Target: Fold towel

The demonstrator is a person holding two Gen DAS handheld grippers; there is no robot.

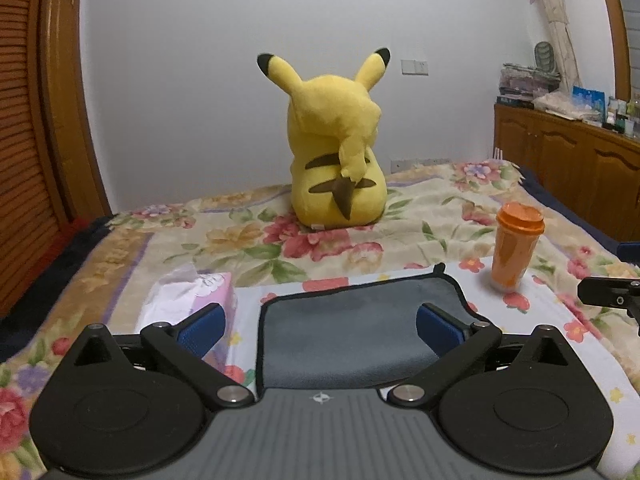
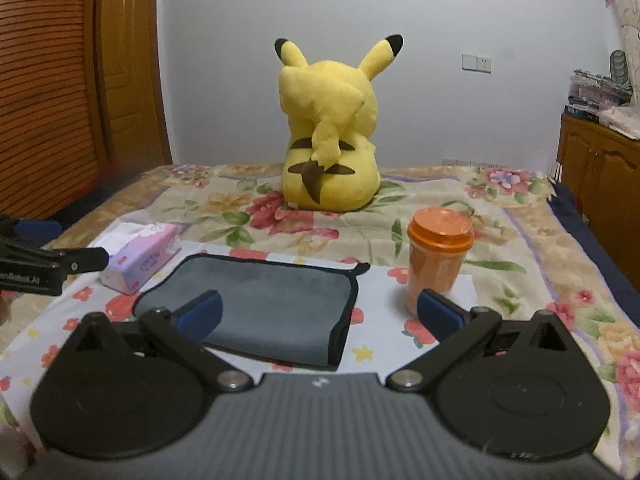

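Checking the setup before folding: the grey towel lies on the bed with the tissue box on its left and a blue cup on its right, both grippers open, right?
Not quite: the cup is orange, not blue, as the right wrist view shows. The rest stands: towel, tissue box, both grippers open.

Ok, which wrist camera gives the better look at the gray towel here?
The right wrist view: the gray towel shows nearly whole, black edging visible along most of its outline, lying on the floral sheet. In the left wrist view, the left gripper body hides its near edge and a finger overlaps its right side.
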